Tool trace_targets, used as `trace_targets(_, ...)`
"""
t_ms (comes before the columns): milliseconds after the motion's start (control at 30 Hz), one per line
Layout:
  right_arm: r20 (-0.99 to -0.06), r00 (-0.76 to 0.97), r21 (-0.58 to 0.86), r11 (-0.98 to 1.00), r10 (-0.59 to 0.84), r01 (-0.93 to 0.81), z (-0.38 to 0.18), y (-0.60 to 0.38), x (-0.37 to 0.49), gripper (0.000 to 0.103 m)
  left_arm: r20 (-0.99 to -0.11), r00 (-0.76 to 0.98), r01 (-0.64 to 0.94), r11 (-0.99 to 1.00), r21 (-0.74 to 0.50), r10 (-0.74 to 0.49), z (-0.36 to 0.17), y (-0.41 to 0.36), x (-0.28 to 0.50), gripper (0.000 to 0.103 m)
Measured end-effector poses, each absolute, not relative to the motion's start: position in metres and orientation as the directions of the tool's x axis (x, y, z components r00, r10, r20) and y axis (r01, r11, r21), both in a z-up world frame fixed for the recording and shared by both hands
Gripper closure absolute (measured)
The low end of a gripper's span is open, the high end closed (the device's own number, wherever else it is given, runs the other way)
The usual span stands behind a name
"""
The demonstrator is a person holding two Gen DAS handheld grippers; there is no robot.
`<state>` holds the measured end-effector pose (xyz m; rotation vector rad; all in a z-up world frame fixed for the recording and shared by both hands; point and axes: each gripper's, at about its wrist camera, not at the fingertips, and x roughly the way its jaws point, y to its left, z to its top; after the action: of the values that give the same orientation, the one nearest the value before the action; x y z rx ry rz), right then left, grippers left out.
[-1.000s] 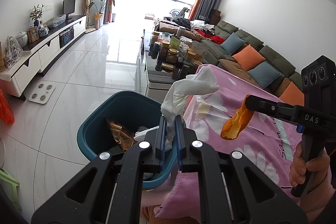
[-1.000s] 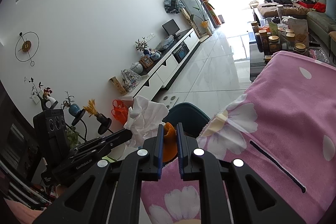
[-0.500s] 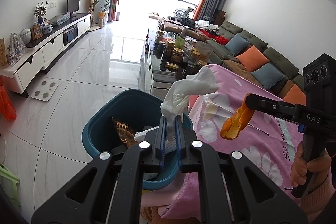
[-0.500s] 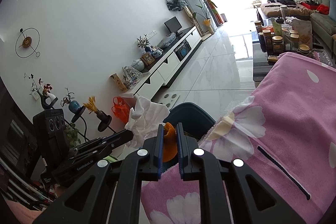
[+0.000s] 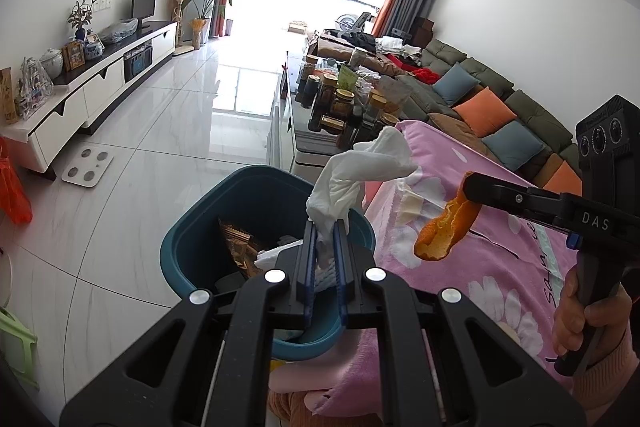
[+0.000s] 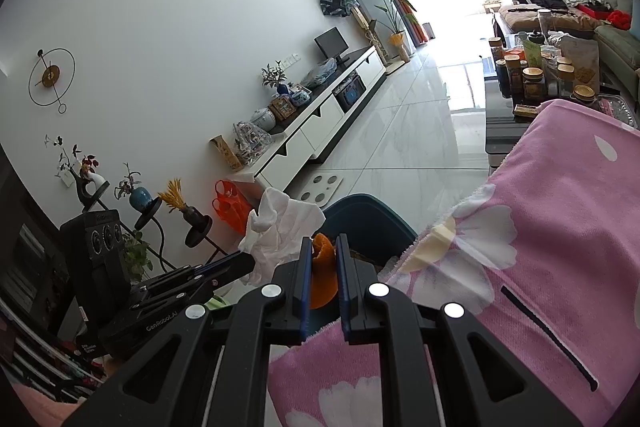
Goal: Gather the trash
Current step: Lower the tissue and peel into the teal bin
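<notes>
**Carrying trash to bin**

Clamping tissue (image 5: pixel 360 167) in closed left gripper (image 5: pixel 324 251), directly above bin (image 5: pixel 200 239) already holding wrappers. Pinching peel (image 5: pixel 446 227) in closed right gripper (image 6: pixel 322 267), over blanket (image 5: pixel 480 267) beside bin rim. Both drops remaining. Keeping clear of blanket edge; floor to the left lying open.

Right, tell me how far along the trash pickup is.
Done: the teal bin already holds a gold wrapper and white paper. In hand: the left gripper is shut on a crumpled tissue above the bin, and the right gripper is shut on an orange peel over the pink blanket. Left: dropping both in.
</notes>
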<state>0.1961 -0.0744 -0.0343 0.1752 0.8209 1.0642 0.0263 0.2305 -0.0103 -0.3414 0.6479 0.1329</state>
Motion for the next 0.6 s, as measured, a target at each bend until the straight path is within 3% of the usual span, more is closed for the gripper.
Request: trace_targets(600, -0.520, 0.228, 0.494, 0.508, 0.823, -0.706, -0.0382, -0.0713, 0.1996, 0.093, -0.621, 0.784, -0.242, 0.930, -0.276, 0.020, -0.0173, 0.2377, 0.0309, 0.094)
